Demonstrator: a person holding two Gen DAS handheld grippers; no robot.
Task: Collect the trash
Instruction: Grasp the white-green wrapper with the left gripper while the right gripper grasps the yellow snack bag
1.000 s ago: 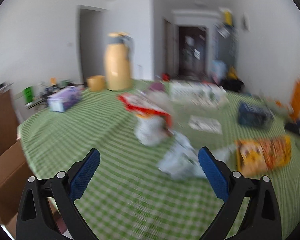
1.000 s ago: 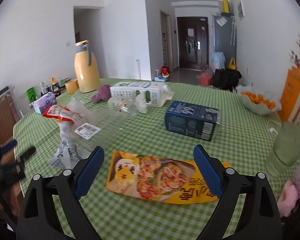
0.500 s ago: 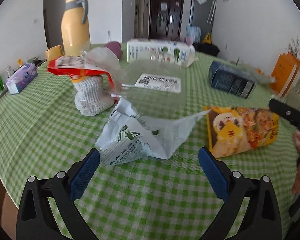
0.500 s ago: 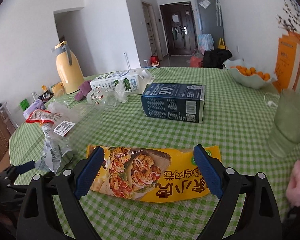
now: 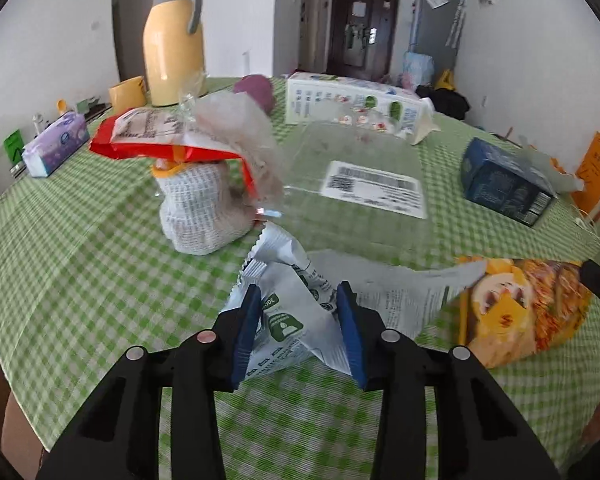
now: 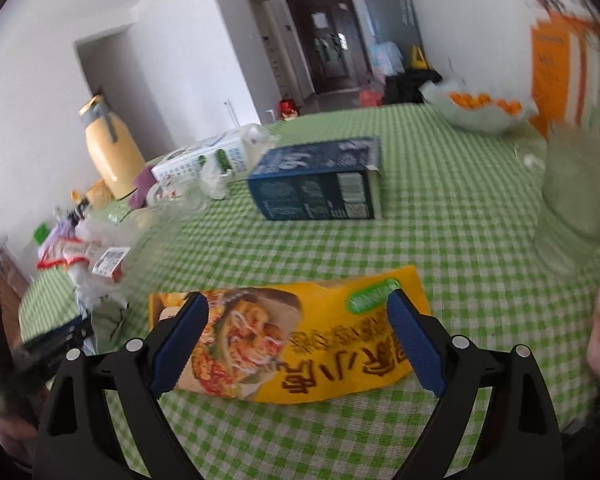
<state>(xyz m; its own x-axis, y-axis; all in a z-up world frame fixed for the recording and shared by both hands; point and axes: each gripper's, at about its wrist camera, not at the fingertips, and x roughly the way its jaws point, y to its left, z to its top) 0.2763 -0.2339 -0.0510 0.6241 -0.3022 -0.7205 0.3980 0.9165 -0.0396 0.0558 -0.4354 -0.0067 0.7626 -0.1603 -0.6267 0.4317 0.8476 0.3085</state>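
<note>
On the green checked tablecloth [image 5: 80, 280], the left gripper [image 5: 300, 332] is closing its blue jaws on a crumpled white wrapper [image 5: 292, 312], which lies between them just in front of the net-wrapped bottle [image 5: 198, 208]. Right of that bottle, the right gripper [image 6: 298, 344] stands wide apart over the yellow snack bag [image 6: 300, 340], its pads not pressing it.

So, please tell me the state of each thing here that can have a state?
Left gripper: closing around the white wrapper.
White wrapper: torn open, crumpled, between the left gripper's jaws.
Right gripper: open, astride the yellow bag.
Yellow bag: lying flat.
Blue carton: on its side, end flap open.
White carton: lying down.
Flask: upright, lid on.
</note>
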